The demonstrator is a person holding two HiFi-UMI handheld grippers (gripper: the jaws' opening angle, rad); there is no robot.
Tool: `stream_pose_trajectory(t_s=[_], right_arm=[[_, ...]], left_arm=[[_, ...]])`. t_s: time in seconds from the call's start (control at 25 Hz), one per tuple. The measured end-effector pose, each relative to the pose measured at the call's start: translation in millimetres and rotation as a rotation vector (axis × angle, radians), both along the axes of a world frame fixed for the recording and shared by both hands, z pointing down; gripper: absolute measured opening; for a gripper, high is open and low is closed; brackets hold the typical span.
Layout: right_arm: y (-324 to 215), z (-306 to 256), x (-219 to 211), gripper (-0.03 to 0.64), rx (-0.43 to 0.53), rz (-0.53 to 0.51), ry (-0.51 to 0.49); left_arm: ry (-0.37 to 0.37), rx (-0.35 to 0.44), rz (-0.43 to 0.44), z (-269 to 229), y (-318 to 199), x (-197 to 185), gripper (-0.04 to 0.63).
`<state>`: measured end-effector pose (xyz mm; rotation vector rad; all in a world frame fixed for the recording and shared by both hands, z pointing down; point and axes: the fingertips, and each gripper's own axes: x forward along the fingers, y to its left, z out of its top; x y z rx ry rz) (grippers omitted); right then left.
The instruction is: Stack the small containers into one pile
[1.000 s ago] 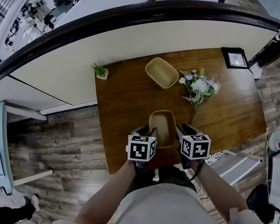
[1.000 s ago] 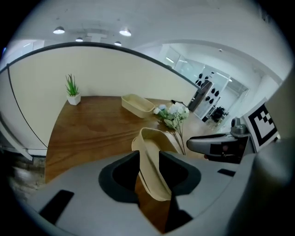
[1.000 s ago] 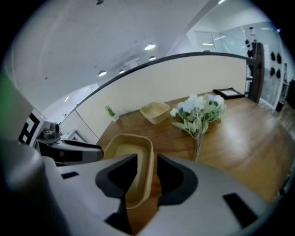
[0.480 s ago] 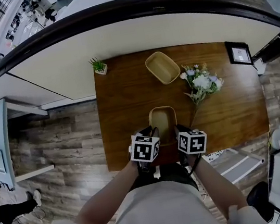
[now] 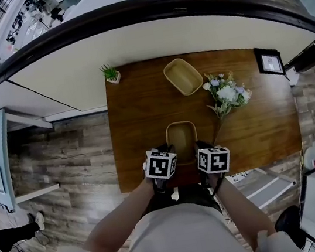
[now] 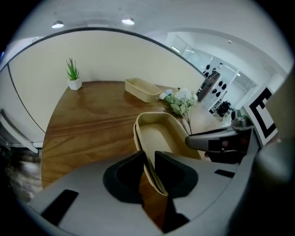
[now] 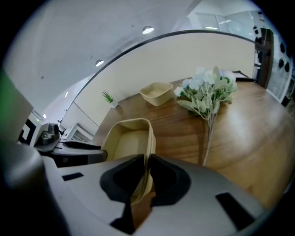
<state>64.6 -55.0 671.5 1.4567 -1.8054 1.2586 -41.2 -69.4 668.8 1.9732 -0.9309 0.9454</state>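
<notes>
A beige oblong container [image 5: 181, 139] is near the front edge of the brown table [image 5: 138, 113]. My left gripper [image 5: 169, 151] is shut on its left wall, and the wall shows pinched between the dark pads in the left gripper view [image 6: 150, 168]. My right gripper [image 5: 199, 147] is shut on the right wall, which the right gripper view [image 7: 147, 177] shows squeezed the same way. The container's open inside [image 6: 156, 133] [image 7: 126, 140] faces up. A second beige container [image 5: 183, 75] [image 6: 142, 89] [image 7: 156, 93] sits apart at the table's far side.
A bunch of white and lilac flowers [image 5: 224, 99] [image 7: 207, 92] lies right of the held container, stem toward me. A small potted plant [image 5: 111, 75] [image 6: 73, 73] marks the far left corner and a framed picture [image 5: 269, 62] the far right. A curved cream wall [image 5: 144, 41] backs the table.
The two marker cubes have drawn closer together as both grippers closed in on the near container's side walls. The far container, flowers and plant have stayed put.
</notes>
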Motion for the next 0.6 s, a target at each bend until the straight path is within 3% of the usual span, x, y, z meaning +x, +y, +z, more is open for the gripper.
stream_pose_trajectory(t_s=[0.2,0.48,0.6], right_arm=[[-4.0,8.6,2.0,0.112,-0.015,-0.023,0.025],[-6.6,27.3,3.3,0.129,-0.04,-0.012,-0.009],[-8.0,30.9,2.9,0.138,-0.054,-0.017,-0.012]], left_arm=[[-0.043,-0.01,0.009,13.7,-2.8,-8.6,0.141],[0.041,-0.097,-0.055,31.5,-5.6,-11.8,0.202],[0.045,-0.093,-0.058,31.2,-7.8,-15.0,0.221]])
